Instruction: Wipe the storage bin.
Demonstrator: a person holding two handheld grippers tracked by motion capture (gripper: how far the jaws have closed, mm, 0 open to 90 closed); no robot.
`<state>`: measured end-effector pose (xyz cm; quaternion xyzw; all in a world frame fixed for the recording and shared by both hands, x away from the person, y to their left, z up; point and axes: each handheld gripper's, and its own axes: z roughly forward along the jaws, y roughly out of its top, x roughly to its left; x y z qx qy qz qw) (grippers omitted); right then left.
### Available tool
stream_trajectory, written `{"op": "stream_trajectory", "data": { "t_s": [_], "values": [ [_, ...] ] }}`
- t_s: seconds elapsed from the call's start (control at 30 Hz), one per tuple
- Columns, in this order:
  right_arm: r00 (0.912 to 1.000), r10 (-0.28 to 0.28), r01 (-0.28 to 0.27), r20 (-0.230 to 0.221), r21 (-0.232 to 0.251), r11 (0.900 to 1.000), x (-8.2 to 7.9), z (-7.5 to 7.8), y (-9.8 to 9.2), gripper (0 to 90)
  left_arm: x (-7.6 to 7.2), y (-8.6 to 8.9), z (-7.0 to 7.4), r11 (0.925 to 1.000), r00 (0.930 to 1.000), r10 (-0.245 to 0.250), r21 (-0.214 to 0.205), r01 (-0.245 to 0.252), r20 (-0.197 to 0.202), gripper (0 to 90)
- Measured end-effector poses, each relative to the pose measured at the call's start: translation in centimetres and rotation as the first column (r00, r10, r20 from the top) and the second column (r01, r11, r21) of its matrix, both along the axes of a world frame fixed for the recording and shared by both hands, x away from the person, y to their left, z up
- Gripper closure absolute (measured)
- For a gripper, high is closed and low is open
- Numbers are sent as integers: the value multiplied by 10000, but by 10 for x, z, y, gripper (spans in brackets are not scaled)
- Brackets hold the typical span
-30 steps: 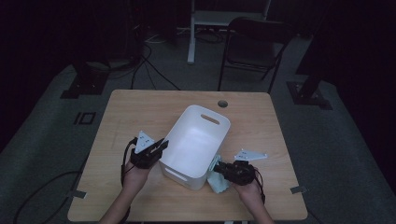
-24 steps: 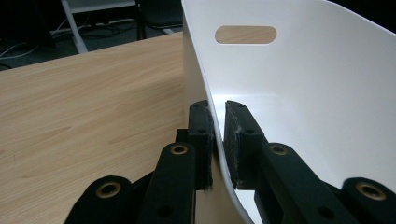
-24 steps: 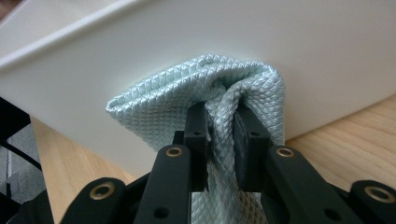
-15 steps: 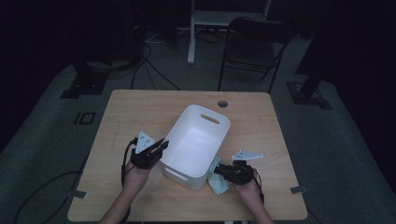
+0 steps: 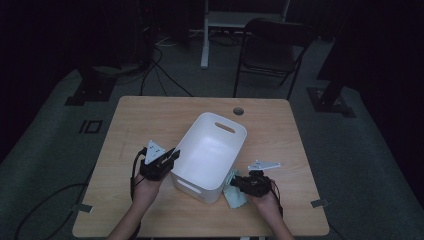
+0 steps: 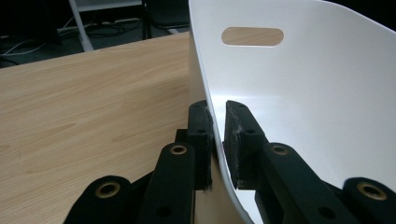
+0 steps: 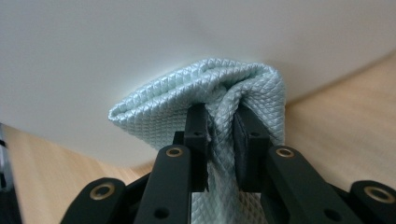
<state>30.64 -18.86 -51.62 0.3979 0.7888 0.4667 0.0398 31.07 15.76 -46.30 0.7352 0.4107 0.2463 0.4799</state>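
A white plastic bin (image 5: 210, 152) with slot handles stands in the middle of the wooden table (image 5: 150, 115). My left gripper (image 5: 171, 155) is shut on the bin's left rim (image 6: 212, 121), one pad outside the wall and one inside. My right gripper (image 5: 235, 182) is shut on a pale green textured cloth (image 7: 205, 102), bunched against the bin's outer right wall (image 7: 140, 42). In the high view the cloth (image 5: 234, 196) trails on the table by the bin's near right corner.
A round cable hole (image 5: 238, 111) sits near the table's far edge. Behind the table stand a black folding chair (image 5: 272, 50) and a white frame (image 5: 240, 20). Cables lie on the dark floor (image 5: 165, 80) at the back left.
The right gripper with the cloth has shifted slightly left, closer to the bin's wall. The left gripper and the bin have not moved.
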Motion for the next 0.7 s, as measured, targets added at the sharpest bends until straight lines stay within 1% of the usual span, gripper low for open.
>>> {"op": "stream_trajectory", "data": {
  "t_s": [0.07, 0.13, 0.17, 0.2, 0.23, 0.3, 0.4, 0.53, 0.6, 0.7],
  "values": [
    [9990, 23, -40, 448, 395, 9992, -3, 12, -3, 778, 0, 0, 0, 10000, 10000, -38, 37, 38, 8, 811],
    [9953, 51, -133, 963, 847, 9963, -5, 25, -7, 778, 0, 0, 0, 9999, 10000, -78, 70, 78, 12, 811],
    [9930, 41, -158, 1183, 980, 9951, -4, 32, -8, 778, 1, 0, 0, 9999, 9999, -136, 86, 136, 21, 811],
    [9902, 3, -147, 1399, 1022, 9947, -4, 37, -9, 778, 1, 0, 0, 9998, 9998, -176, 115, 175, 29, 812],
    [9881, -27, -121, 1538, 954, 9954, -3, 40, -9, 778, 1, 0, 0, 9997, 9998, -202, 124, 202, 27, 813],
    [9856, -12, -117, 1688, 750, 9971, 0, 43, -7, 779, 1, 0, 0, 9994, 9996, -292, 166, 291, 55, 812],
    [9869, -50, -96, 1613, 894, 9959, 1, 40, -7, 779, 1, -1, 1, 9992, 9994, -332, 209, 330, 77, 811],
    [9878, -120, 7, 1551, 727, 9974, 3, 36, -8, 780, 1, -1, 1, 9992, 9994, -337, 201, 336, 86, 812],
    [9896, -179, 70, 1429, 764, 9971, 5, 31, -8, 780, 1, -1, 1, 9992, 9993, -355, 183, 354, 84, 812],
    [9922, -184, 102, 1233, 668, 9977, 8, 26, -9, 780, 1, -1, 1, 9991, 9993, -376, 204, 374, 85, 812]
  ]
}}
